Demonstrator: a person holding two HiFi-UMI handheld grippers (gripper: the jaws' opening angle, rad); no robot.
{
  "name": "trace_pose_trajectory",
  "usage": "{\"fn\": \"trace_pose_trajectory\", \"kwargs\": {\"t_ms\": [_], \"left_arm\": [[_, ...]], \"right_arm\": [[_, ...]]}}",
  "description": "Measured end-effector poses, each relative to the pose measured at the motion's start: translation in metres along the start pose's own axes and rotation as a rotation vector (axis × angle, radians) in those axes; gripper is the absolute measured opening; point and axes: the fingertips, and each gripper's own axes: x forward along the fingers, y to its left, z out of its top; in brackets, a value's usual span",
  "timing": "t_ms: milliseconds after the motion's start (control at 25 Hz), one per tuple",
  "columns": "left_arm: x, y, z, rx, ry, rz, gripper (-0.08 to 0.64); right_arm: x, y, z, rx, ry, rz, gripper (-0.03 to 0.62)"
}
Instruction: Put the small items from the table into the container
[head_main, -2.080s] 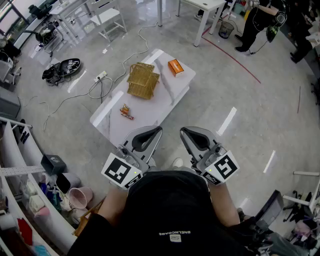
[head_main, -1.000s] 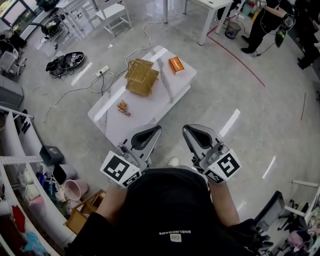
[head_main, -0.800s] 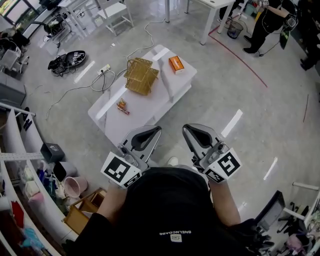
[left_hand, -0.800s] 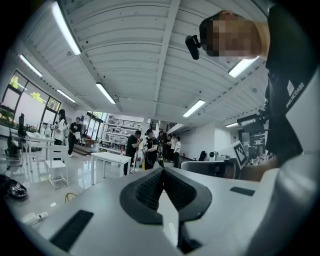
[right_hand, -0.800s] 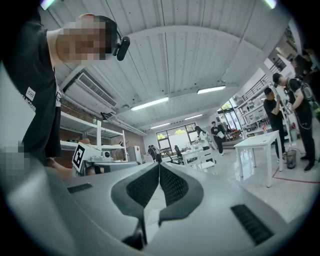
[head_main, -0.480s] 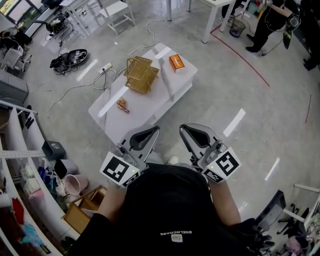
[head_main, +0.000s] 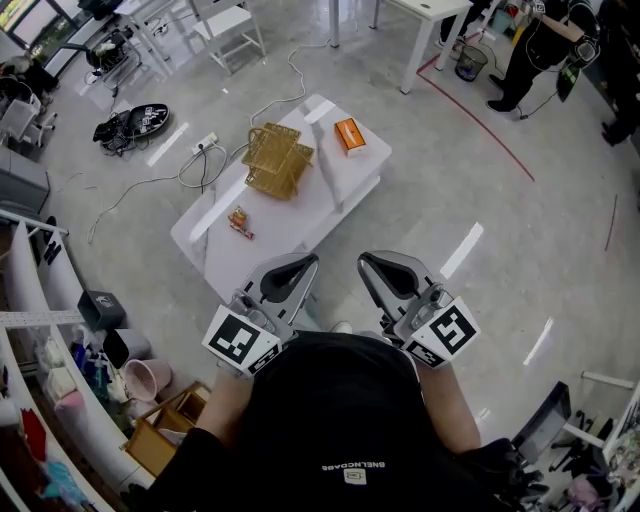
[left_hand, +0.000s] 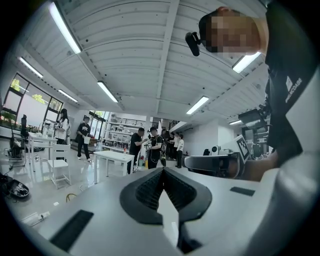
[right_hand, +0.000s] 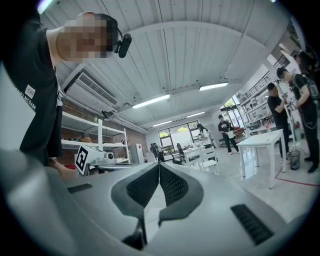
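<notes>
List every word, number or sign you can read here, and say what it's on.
Nothing reads clearly.
White print on the black shirt: upside down and too small to read.
Print on the orange box: too blurred.
Cubes on the left gripper and right gripper: square marker patterns, no letters.

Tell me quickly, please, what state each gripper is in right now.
Left gripper: shut, holding nothing.
Right gripper: shut, holding nothing.

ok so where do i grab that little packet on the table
Take the packet across its narrow width, near the middle, coming down from above. It looks flat and elongated on the table, well apart from the basket, so there is room either side. It is too small here to judge more.
</notes>
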Motion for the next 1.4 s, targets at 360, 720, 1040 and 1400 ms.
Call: {"fn": "trace_pose_trajectory", "kwargs": {"t_ms": [360, 720, 1040, 1400], "left_arm": [[0.022, 0.078, 0.014, -0.036, -0.019, 0.009, 0.004], [0.036, 0.154, 0.015, -0.075, -0.007, -0.001, 0.004], [0.053, 0.208, 0.015, -0.102, 0.006, -0.029, 0.004], [0.035, 0.284, 0.008, -0.158, 0.010, 0.027, 0.005]], "right_arm": [[0.067, -0.037, 0.001, 0.007, 0.037, 0.007, 0.011], [0.129, -0.068, -0.004, 0.024, 0.070, -0.021, 0.011], [0.180, -0.097, -0.011, 0.049, 0.102, -0.045, 0.011], [0.257, -0.108, -0.030, 0.064, 0.162, -0.025, 0.011]]}}
